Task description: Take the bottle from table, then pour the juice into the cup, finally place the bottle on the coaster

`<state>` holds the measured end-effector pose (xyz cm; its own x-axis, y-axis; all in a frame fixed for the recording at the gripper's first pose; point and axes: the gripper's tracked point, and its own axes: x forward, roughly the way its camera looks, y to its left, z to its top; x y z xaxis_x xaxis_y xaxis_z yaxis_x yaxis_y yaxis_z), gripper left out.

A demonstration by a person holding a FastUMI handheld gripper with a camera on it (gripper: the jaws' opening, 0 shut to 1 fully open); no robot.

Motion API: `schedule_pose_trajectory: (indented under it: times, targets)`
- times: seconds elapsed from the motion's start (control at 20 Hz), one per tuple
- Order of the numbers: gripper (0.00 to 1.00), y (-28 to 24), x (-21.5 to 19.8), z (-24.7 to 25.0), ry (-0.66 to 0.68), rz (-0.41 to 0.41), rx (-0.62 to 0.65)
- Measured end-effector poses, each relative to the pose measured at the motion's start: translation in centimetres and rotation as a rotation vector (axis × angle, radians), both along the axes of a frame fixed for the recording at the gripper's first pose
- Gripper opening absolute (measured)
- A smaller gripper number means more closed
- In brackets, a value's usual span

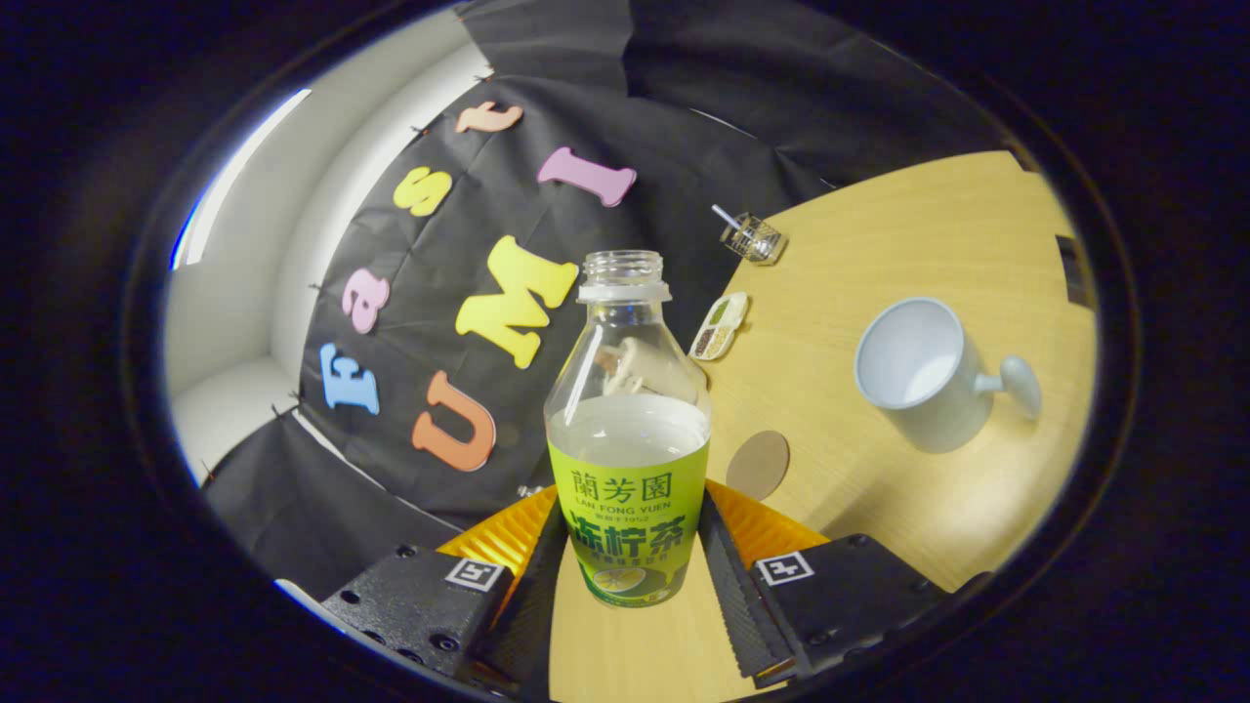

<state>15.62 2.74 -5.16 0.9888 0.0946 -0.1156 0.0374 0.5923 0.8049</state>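
Item: bottle (628,439), uncapped, part full, gripped at its label by the claw (630,547), both fingers pressing its sides; appears lifted off the bench (879,488). Cup (923,366) empty, beyond and right of the fingers; coaster (758,464) between. View canted, claw rolled sideways. Advice: carry mouth over cup rim, then tip slowly, grip firm.

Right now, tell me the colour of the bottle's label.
Lime green with dark lettering; the bottle, between the gripper fingers, gripper view.
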Motion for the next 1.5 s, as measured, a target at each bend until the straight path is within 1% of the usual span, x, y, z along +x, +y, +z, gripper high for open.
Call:
schedule_pose_trajectory:
  times: [0.15,0.25,0.4,0.6,0.7,0.85,1.1,1.5]
  targets:
    - [0.79,-0.2,-0.7,-0.9,0.034,0.006,-0.176]
    - [0.79,-0.5,-0.9,-0.4,0.018,0.010,-0.272]
    - [0.79,-1.9,-1.3,0.2,0.010,-0.020,-0.434]
    - [0.79,-3.4,-1.3,0.9,0.004,-0.065,-0.609]
    - [0.79,-3.4,0.1,1.2,0.005,-0.063,-0.660]
    - [0.80,-3.9,2.0,1.2,0.018,-0.081,-0.742]
    - [0.80,-2.9,6.5,0.5,0.071,-0.053,-0.870]
    - [0.80,-3.6,12.1,-2.2,0.088,-0.039,-0.881]
